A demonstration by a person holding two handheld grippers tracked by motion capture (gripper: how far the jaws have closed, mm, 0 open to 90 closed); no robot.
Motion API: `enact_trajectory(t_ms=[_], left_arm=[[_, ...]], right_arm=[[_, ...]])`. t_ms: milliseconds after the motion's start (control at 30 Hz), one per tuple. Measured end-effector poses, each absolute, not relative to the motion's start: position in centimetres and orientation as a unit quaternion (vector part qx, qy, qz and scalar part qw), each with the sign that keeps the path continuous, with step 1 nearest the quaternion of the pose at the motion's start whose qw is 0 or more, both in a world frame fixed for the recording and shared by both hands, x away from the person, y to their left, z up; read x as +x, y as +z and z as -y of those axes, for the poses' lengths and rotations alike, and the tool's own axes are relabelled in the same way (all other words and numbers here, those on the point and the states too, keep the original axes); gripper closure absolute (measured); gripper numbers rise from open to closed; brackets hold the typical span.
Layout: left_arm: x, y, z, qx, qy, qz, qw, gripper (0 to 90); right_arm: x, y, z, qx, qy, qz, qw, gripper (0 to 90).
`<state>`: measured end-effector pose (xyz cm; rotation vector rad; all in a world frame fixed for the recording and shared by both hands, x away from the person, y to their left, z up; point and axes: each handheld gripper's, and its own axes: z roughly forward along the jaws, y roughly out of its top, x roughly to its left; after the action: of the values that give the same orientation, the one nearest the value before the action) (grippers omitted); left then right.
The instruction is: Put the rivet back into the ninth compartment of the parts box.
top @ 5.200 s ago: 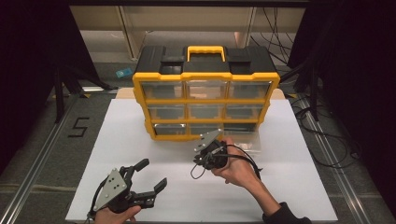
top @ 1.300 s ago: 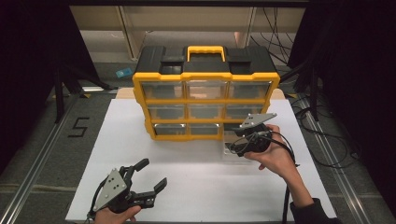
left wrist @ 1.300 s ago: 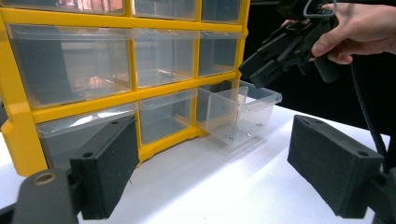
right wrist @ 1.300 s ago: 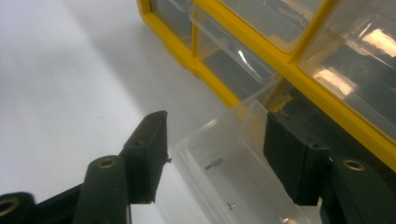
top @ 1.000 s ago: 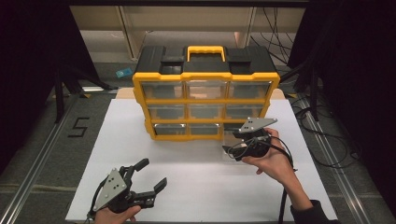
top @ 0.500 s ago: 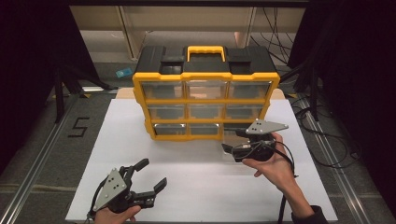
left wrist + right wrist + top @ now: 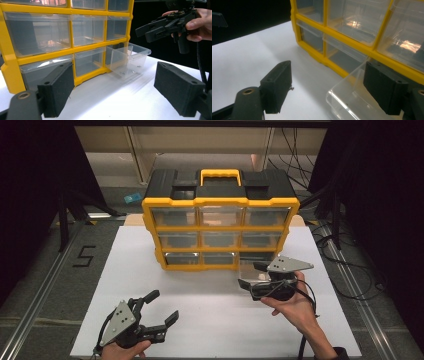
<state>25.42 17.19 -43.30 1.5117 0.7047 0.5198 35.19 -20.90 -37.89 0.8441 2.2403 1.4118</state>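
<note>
While the right gripper (image 7: 248, 275) hung just over the pulled-out drawer (image 7: 254, 268), its jaws had just been opening, and nothing was pinched between them; the drawer's front rim sat below them, unpressed. That drawer, bottom right in the organizer (image 7: 220, 227), stood partly out of its slot and tilted down onto the table (image 7: 210, 300). The step looked like letting go after drawing it out. Next the hand would probably need to clear the rim, or reach in for the few tiny dark bits on its floor. The drawer was thin clear plastic, boxy, with a lipped front; the frame was glossy yellow with a black top. The left gripper (image 7: 158, 309), foam pads (image 7: 58, 93) wide apart and empty, hovered near the table's front.
</note>
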Motion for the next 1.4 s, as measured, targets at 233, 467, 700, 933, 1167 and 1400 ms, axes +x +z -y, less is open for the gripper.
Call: enact_trajectory(t_ms=[233, 467, 700, 933, 1167, 1400], left_arm=[[25.4, -43.3, -17.2, 0.664, 0.228, -0.310, 0.641, 16.0], [25.4, -43.3, -17.2, 0.664, 0.228, -0.310, 0.641, 15.9], [25.4, -43.3, -17.2, 0.665, 0.226, -0.310, 0.641, 15.9], [25.4, -43.3, -17.1, 0.665, 0.226, -0.310, 0.641, 15.9], [25.4, -43.4, -17.1, 0.665, 0.225, -0.310, 0.641, 15.9], [25.4, -43.4, -17.2, 0.664, 0.226, -0.311, 0.641, 15.9]], right_arm=[[34.6, -38.6, 21.2, 0.303, 0.511, -0.785, 0.177, 20.7], [33.8, -39.2, 21.5, 0.306, 0.527, -0.773, 0.177, 19.8], [33.0, -39.5, 21.8, 0.304, 0.538, -0.763, 0.190, 16.5], [32.4, -39.9, 22.3, 0.307, 0.543, -0.758, 0.192, 16.5], [32.0, -40.4, 22.4, 0.298, 0.549, -0.756, 0.198, 16.3], [31.3, -40.7, 22.6, 0.303, 0.549, -0.755, 0.190, 16.2]])
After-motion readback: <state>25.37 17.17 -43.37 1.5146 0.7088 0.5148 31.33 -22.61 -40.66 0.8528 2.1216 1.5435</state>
